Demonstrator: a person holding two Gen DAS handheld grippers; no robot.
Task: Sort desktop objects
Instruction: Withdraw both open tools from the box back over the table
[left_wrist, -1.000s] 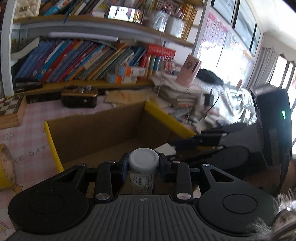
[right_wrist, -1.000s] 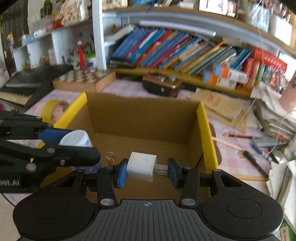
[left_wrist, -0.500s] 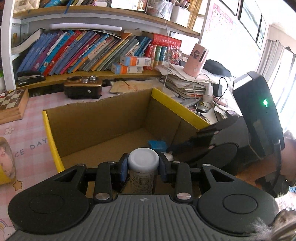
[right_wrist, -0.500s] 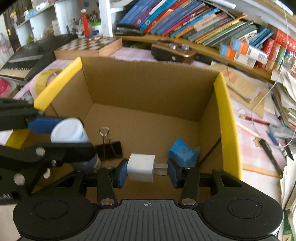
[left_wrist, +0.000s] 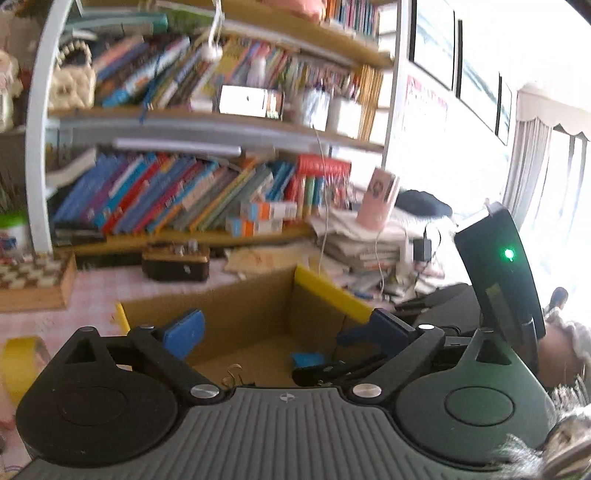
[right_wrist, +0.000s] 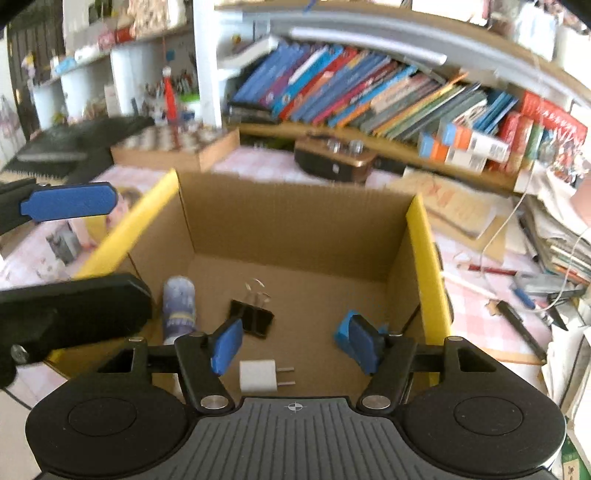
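Both tools, left (left_wrist: 284, 332) and right (right_wrist: 295, 347), hover spread wide and empty above the cardboard box (right_wrist: 295, 221).

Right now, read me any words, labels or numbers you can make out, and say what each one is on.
None can be read in either view.
Book spines: print too blurred.
Small bottle lying in the cardboard box: label blurred.
Orange and blue cartons: print too small.
Red box: markings blurred.

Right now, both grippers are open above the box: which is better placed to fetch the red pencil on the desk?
Right. The red pencil lies past the box's right wall, nearest the right gripper; the left gripper is over the left wall.
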